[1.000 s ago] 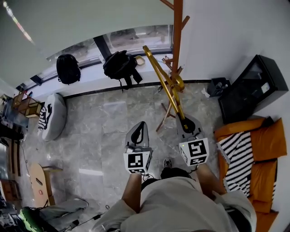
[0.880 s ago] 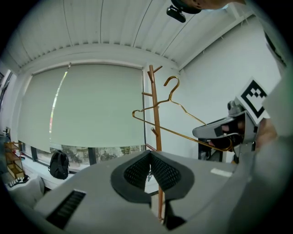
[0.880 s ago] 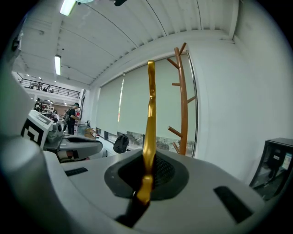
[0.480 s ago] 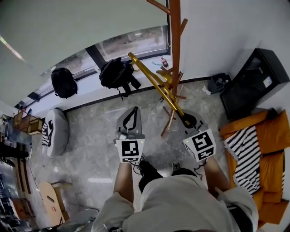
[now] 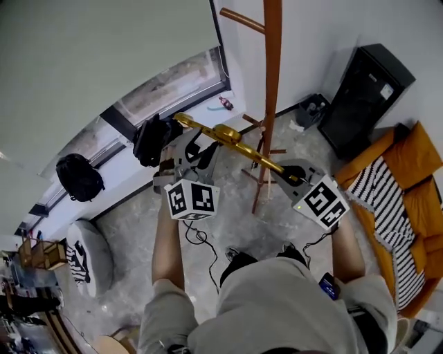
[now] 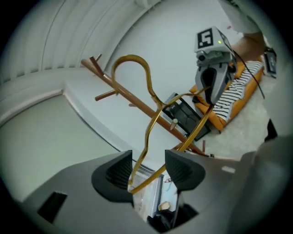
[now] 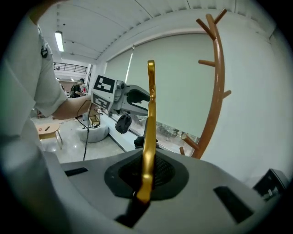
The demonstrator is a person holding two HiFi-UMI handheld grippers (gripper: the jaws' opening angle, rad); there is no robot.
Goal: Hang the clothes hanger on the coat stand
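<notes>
Both claws meet the clothes hanger (image 5: 242, 146). The right claw (image 7: 145, 183) is closed tight on one end of it, and the gold bar rises straight out from between its pads. The left claw (image 6: 149, 169) stands spread, with the hanger's other corner lying in the gap and resting against one pad only. Held so, the hanger lies nearly level across the person's front at 12 o'clock, its hook near the middle of the span.

The coat stand (image 5: 270, 83) rises at 1 o'clock. In the head view the hanger's right half crosses in front of its pole; whether they touch cannot be told. The hook sits just to the 9 o'clock side of the pole, with clear air between them. One peg (image 5: 242, 19) juts toward 10 o'clock, higher up the pole.

White wall closes in behind the stand. A black cabinet (image 5: 367, 90) stands at 2 o'clock, and an orange sofa (image 5: 415, 159) with a striped cloth (image 5: 391, 207) at 3 o'clock. The window (image 5: 173, 83) runs along at 11 o'clock, with a black backpack (image 5: 149, 138) on the ledge below it, just beyond the left claw. Grey stone floor (image 5: 228, 214) lies open around the stand's foot.

The hanger is thin, glossy gold metal, an open triangle of flat bar with a tall rounded hook.
</notes>
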